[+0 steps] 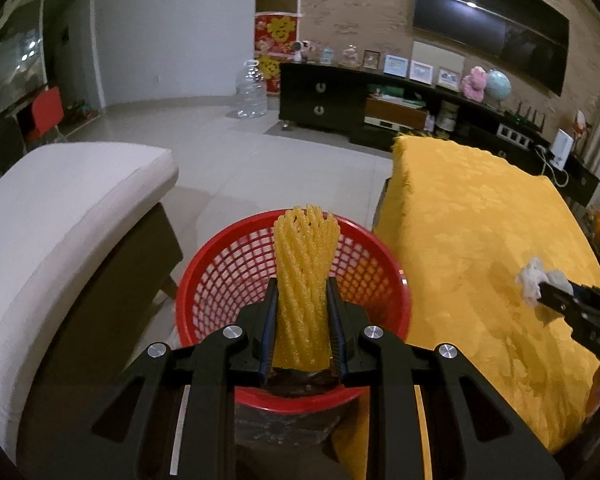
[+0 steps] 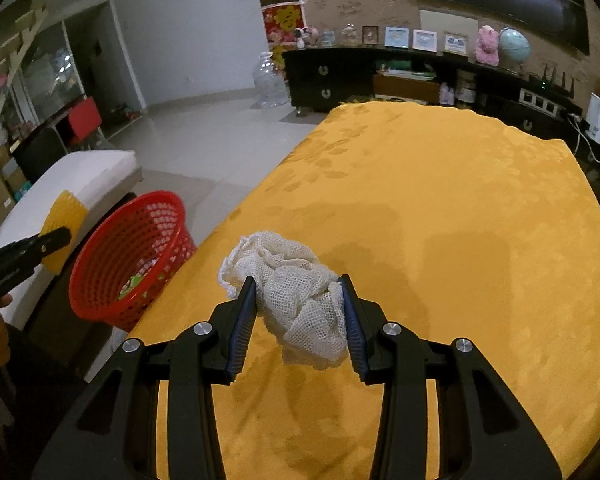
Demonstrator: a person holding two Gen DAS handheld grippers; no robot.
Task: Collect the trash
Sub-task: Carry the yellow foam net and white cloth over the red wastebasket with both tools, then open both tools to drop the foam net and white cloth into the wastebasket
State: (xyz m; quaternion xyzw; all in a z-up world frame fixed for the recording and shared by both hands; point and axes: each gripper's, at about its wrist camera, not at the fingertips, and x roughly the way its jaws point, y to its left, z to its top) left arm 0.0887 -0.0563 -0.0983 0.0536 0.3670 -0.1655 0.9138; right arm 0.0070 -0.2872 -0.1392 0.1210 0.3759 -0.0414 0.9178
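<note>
Two pieces of trash are in hand at once. Above the red mesh basket (image 1: 292,280), the left tool (image 1: 302,284) pinches a yellow foam fruit net (image 1: 306,264) near its lower half, so the sleeve stands upright over the basket's mouth. To the right of the basket, over the tabletop with its yellow cloth (image 2: 440,184), the right tool (image 2: 298,284) pinches a crumpled white mesh net (image 2: 296,284), lifted just clear of the cloth. Both nets look very light, soft and springy; they squash under the pads rather than resist, so a grip across the bulk holds better than one at a loose edge. The basket stands just beside the tabletop's left edge, with some scraps already inside.
</note>
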